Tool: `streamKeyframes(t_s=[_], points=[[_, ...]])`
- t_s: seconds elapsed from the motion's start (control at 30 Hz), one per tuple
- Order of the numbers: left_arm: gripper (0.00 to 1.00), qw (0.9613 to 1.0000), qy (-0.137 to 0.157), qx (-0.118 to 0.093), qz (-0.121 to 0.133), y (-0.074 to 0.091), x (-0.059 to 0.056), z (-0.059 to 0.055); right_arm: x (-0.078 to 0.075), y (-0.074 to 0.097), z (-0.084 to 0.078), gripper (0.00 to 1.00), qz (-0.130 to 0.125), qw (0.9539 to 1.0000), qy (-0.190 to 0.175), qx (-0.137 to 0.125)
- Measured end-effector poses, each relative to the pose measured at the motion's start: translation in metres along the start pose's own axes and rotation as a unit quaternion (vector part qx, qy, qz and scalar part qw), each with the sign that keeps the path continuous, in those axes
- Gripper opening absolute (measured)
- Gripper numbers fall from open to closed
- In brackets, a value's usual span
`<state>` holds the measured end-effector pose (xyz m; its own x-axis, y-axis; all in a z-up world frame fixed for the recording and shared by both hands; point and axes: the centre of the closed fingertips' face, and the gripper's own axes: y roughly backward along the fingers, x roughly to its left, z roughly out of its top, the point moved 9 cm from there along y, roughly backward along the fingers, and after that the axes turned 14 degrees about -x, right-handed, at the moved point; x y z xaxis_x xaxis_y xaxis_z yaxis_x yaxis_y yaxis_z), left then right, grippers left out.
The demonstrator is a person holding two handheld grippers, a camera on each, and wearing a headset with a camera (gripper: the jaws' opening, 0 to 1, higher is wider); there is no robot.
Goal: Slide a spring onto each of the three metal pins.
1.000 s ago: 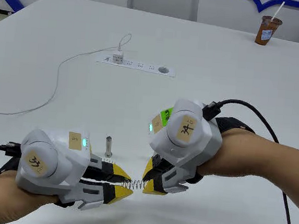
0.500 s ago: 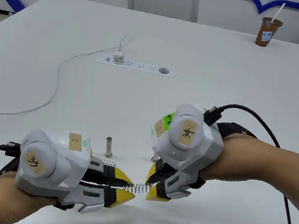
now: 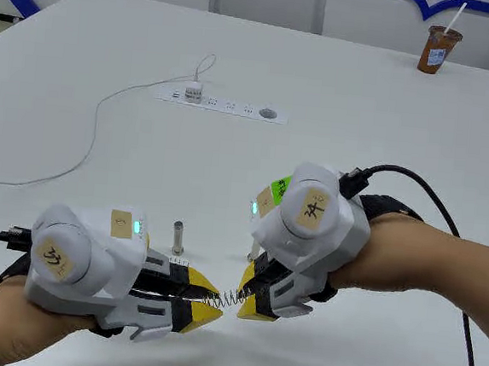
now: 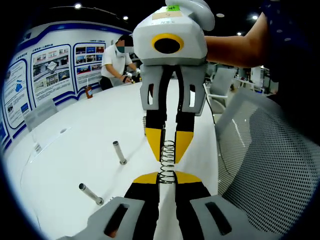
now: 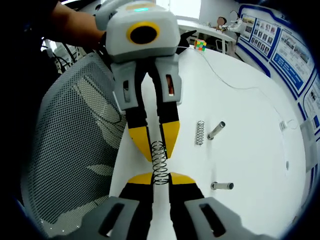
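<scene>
A small metal spring [image 3: 227, 299] hangs in the air between my two grippers, just above the white table [image 3: 362, 116]. My left gripper [image 3: 206, 303] is shut on its left end and my right gripper [image 3: 245, 298] is shut on its right end. In the left gripper view the spring [image 4: 168, 160] runs from my own tips [image 4: 166, 178] up to the right gripper's yellow tips. One metal pin [image 3: 177, 238] stands upright behind the left gripper. A second pin [image 3: 254, 254] peeks out behind the right gripper. A loose spring [image 5: 200, 132] lies beside a pin [image 5: 216, 130].
A white power strip [image 3: 227, 107] with a white cable [image 3: 95, 127] lies at the table's middle back. A drink cup with a straw [image 3: 438, 47] stands far right. A mesh chair [image 5: 75, 145] is by the table's edge. A colour cube [image 5: 200, 45] sits far off.
Both grippers keep hold of the spring. The right gripper has shifted slightly right, and the spring now looks a little more stretched and tilted.
</scene>
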<state>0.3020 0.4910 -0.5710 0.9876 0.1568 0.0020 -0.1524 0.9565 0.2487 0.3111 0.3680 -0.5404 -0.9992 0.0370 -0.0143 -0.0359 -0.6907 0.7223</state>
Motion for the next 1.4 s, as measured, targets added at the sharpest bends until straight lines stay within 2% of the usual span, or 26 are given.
streamKeyframes(t_s=[0.17,0.73,1.1,1.4], points=[[0.11,1.0000,0.002,0.001,0.001,0.000,0.001,-0.001,0.000,0.002,0.010,0.12,-0.002,0.9999,0.001,-0.014],[0.11,1.0000,0.002,-0.002,0.000,-0.004,0.002,-0.001,0.003,0.001,0.030,0.12,0.004,0.9995,0.020,-0.024],[0.12,1.0000,-0.001,-0.005,0.005,-0.005,0.002,-0.002,0.001,0.001,0.028,0.12,0.002,0.9996,0.020,-0.019],[0.20,0.9998,0.005,-0.001,0.018,0.002,0.003,-0.006,-0.006,0.009,0.023,0.12,-0.009,0.9998,0.014,-0.011]])
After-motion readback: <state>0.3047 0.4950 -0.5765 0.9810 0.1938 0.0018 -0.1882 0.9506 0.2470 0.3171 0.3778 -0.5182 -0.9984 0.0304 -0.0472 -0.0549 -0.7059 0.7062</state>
